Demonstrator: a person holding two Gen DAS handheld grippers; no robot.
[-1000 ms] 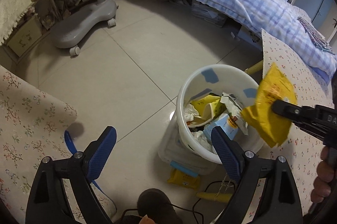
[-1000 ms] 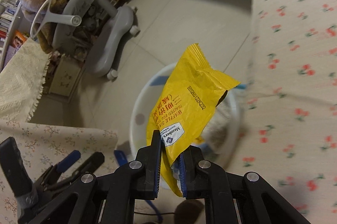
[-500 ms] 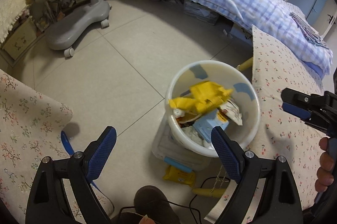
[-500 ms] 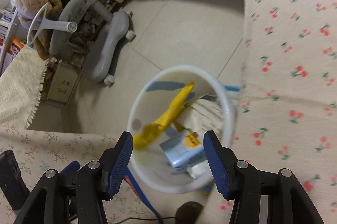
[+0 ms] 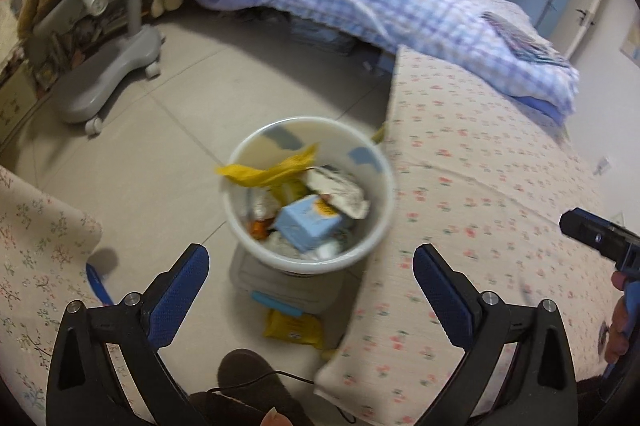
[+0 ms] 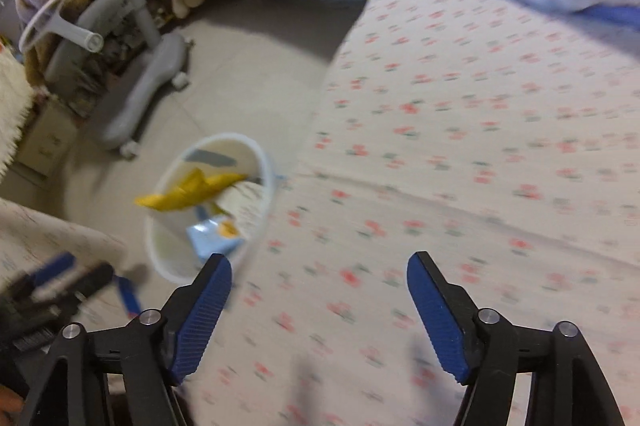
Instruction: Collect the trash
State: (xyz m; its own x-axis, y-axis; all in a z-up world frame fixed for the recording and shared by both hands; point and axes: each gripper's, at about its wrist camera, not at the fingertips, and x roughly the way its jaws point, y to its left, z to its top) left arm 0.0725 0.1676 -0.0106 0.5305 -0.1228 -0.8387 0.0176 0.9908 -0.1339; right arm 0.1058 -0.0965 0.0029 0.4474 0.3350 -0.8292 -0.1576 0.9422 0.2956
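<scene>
The grey tiled floor (image 5: 172,141) carries a white trash bin (image 5: 256,246) beside the floral mattress (image 5: 472,185), a yellow packet (image 5: 292,328) and a grey wheeled chair base (image 5: 108,77).

2 downward wrist views, shared bin (image 5: 308,193) (image 6: 208,209)

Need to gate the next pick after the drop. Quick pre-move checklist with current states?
1. Right tool free of trash: ok, open, nothing between its fingers.
2. Left tool free: ok, open and empty.
3. Yellow wrapper inside white bin: not ok, one end hangs over the rim.
4. Bin upright: ok.
5. Other trash left: not ok, yellow packet lies on the floor at the bin's base.
6. Trash on floral cloth: cannot tell, view blurred.
</scene>
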